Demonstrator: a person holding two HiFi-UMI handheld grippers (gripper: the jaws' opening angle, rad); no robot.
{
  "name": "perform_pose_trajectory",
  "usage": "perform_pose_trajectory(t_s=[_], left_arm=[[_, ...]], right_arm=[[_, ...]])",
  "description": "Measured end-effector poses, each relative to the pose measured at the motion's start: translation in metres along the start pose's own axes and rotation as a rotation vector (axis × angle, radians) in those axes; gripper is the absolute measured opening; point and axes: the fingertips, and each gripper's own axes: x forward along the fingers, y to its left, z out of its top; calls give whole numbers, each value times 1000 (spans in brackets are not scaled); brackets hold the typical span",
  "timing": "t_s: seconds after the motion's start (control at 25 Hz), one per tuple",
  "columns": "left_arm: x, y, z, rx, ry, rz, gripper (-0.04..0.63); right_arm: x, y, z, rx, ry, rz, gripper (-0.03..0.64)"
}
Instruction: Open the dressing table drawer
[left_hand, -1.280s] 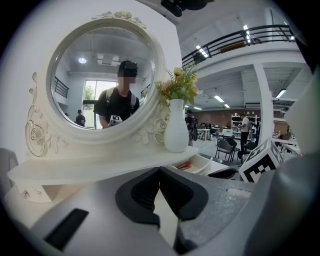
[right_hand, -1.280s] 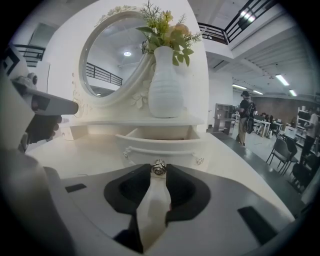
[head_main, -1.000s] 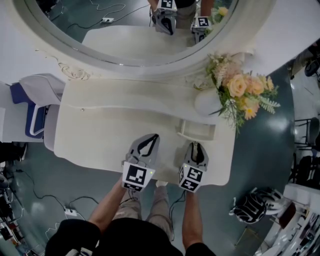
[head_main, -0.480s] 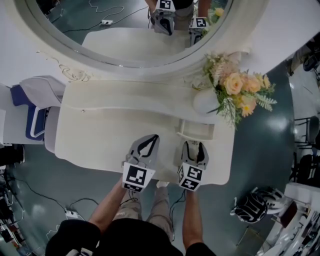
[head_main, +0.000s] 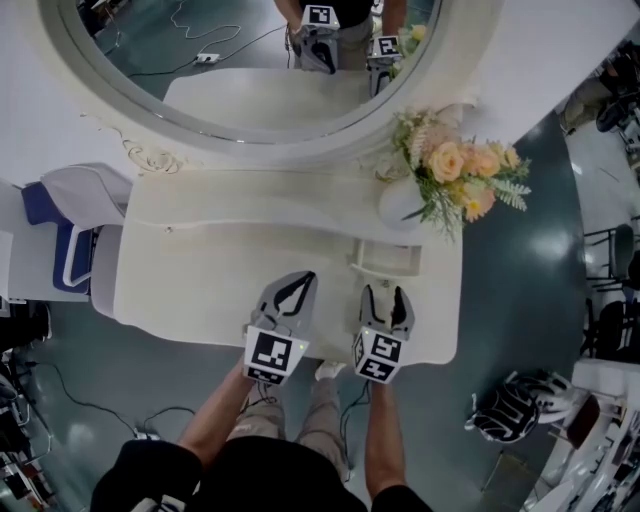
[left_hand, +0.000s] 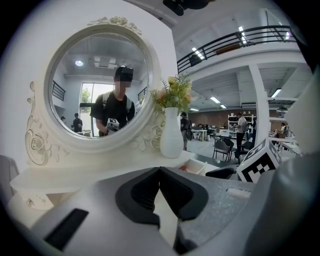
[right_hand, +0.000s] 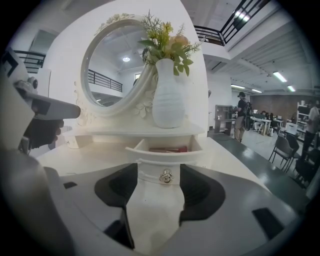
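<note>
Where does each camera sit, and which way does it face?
Head view: on the head, steeply down at the table; forearms, left gripper, right gripper show.
Left gripper view: on that gripper, facing the mirror; its shut jaws show.
Right gripper view: on that gripper, facing the drawer; jaws just opening, knob between.
All share the vase.

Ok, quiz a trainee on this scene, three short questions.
1. True or false: the drawer is shut.
2. The vase stands: A) in the drawer, B) above it, C) below it.
3. Fill in: the right gripper's jaws are ____.
Key: 1 false. 2 B. 3 open; they have just been opening, and the knob sits between them untouched.
</note>
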Motion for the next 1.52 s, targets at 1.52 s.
perform_pose_trajectory(t_s=[1.52], left_arm=[[-114,-17,139,131,-238,-147,3]], right_arm=[[-177,70,169,-76,-293,-93,100]])
